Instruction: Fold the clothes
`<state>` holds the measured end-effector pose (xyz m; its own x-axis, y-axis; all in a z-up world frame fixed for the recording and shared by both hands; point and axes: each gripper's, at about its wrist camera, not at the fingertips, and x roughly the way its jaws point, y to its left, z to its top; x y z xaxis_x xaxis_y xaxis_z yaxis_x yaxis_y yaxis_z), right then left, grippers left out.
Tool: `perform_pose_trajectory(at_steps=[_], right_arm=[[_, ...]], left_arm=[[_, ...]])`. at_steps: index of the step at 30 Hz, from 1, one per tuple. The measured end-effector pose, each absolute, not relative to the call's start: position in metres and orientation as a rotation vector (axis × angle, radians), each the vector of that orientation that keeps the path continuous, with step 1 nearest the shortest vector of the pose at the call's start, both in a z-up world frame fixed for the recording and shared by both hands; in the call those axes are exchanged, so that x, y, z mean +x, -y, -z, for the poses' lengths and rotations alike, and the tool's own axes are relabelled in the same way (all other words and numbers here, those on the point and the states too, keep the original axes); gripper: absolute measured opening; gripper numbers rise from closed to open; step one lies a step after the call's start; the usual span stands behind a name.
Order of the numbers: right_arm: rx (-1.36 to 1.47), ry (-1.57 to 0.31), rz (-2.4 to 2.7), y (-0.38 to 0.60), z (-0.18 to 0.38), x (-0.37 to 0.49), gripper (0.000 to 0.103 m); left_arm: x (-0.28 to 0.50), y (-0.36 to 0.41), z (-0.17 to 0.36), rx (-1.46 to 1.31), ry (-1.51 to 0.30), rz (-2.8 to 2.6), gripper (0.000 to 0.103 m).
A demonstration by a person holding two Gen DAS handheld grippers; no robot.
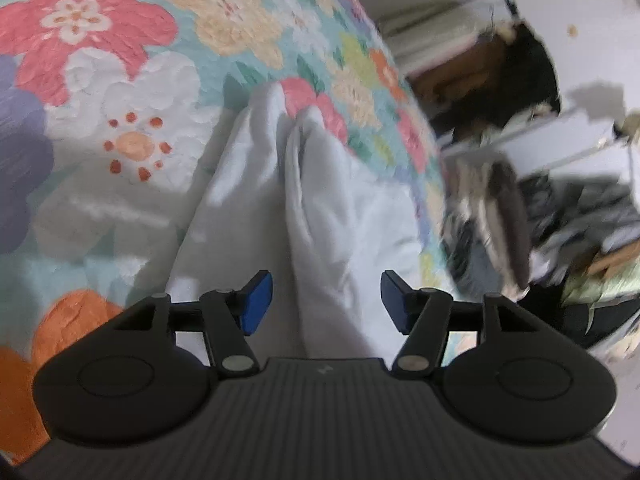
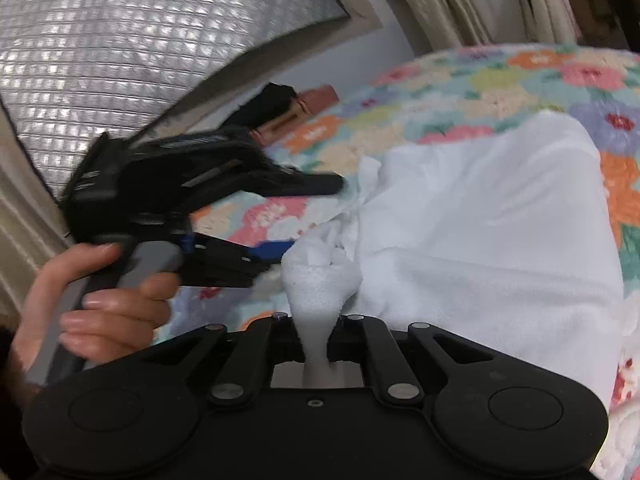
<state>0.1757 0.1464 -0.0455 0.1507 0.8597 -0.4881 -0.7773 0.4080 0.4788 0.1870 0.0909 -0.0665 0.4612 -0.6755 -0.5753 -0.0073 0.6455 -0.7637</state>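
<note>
Home bedroom: floral bedspread point(image 1: 120, 60), curtains point(image 2: 460, 0).

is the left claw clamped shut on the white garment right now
No, the left claw is open: its two blue pads stand wide apart, with the white garment lying between them, ungripped, on the floral quilt.

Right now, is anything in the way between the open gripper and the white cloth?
No, nothing visible. The left gripper is open, and the white cloth lies right between its blue pads on the flowery blanket. The right gripper already pinches a bunch of it.
</note>
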Motion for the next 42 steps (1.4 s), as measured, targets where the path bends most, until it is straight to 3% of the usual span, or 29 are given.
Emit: perform_pose_trajectory(at_steps=[2,3,4,5,11,13,15,20,22,27,34,36,42], right_arm=[[0.131,-0.775,-1.207,-0.143,0.042,0.175,0.009],[0.118,-0.773,-1.224,-0.142,0.042,0.172,0.009],[0.102,-0.773,-1.241,-0.142,0.042,0.169,0.009],[0.097,-0.776,-1.253,-0.141,0.044,0.165,0.009],[0.033,-0.728,-1.295,-0.153,0.038,0.161,0.011],[0.032,-0.757,-1.331,-0.157,0.033,0.163,0.014],[0.009,-0.815,-1.364,-0.156,0.035,0.162,0.019],[0.07,-0.907,-1.326,-0.11,0.043,0.166,0.021],[0.091,-0.877,-1.283,-0.092,0.035,0.176,0.031],[0.056,-0.741,-1.154,-0.077,0.016,0.196,0.048],[-0.354,-0.684,-0.93,-0.117,0.045,0.211,0.049],[-0.458,-0.67,-0.815,-0.119,0.056,0.213,0.061],[-0.189,-0.789,-0.855,-0.075,0.057,0.231,0.065]], left_arm=[[0.192,-0.089,0.074,-0.788,-1.037,0.492,0.059],[0.194,-0.088,0.08,-0.811,-1.04,0.486,0.053],[0.195,-0.086,0.084,-0.832,-1.04,0.471,0.043],[0.195,-0.083,0.085,-0.831,-1.031,0.472,0.021],[0.182,-0.077,0.037,-0.577,-0.846,0.446,0.018],[0.187,-0.09,0.038,-0.61,-0.865,0.383,0.023],[0.196,-0.103,0.056,-0.619,-0.964,0.264,0.034],[0.193,-0.122,0.058,-0.605,-1.002,0.217,0.04],[0.185,-0.123,0.039,-0.537,-0.947,0.212,0.043],[0.16,-0.11,0.025,-0.433,-0.932,0.323,0.069],[0.173,-0.085,0.065,-0.274,-1.129,0.202,0.072],[0.173,-0.09,0.065,-0.299,-1.143,0.199,0.072],[0.16,-0.09,0.051,-0.245,-1.133,0.23,0.074]])
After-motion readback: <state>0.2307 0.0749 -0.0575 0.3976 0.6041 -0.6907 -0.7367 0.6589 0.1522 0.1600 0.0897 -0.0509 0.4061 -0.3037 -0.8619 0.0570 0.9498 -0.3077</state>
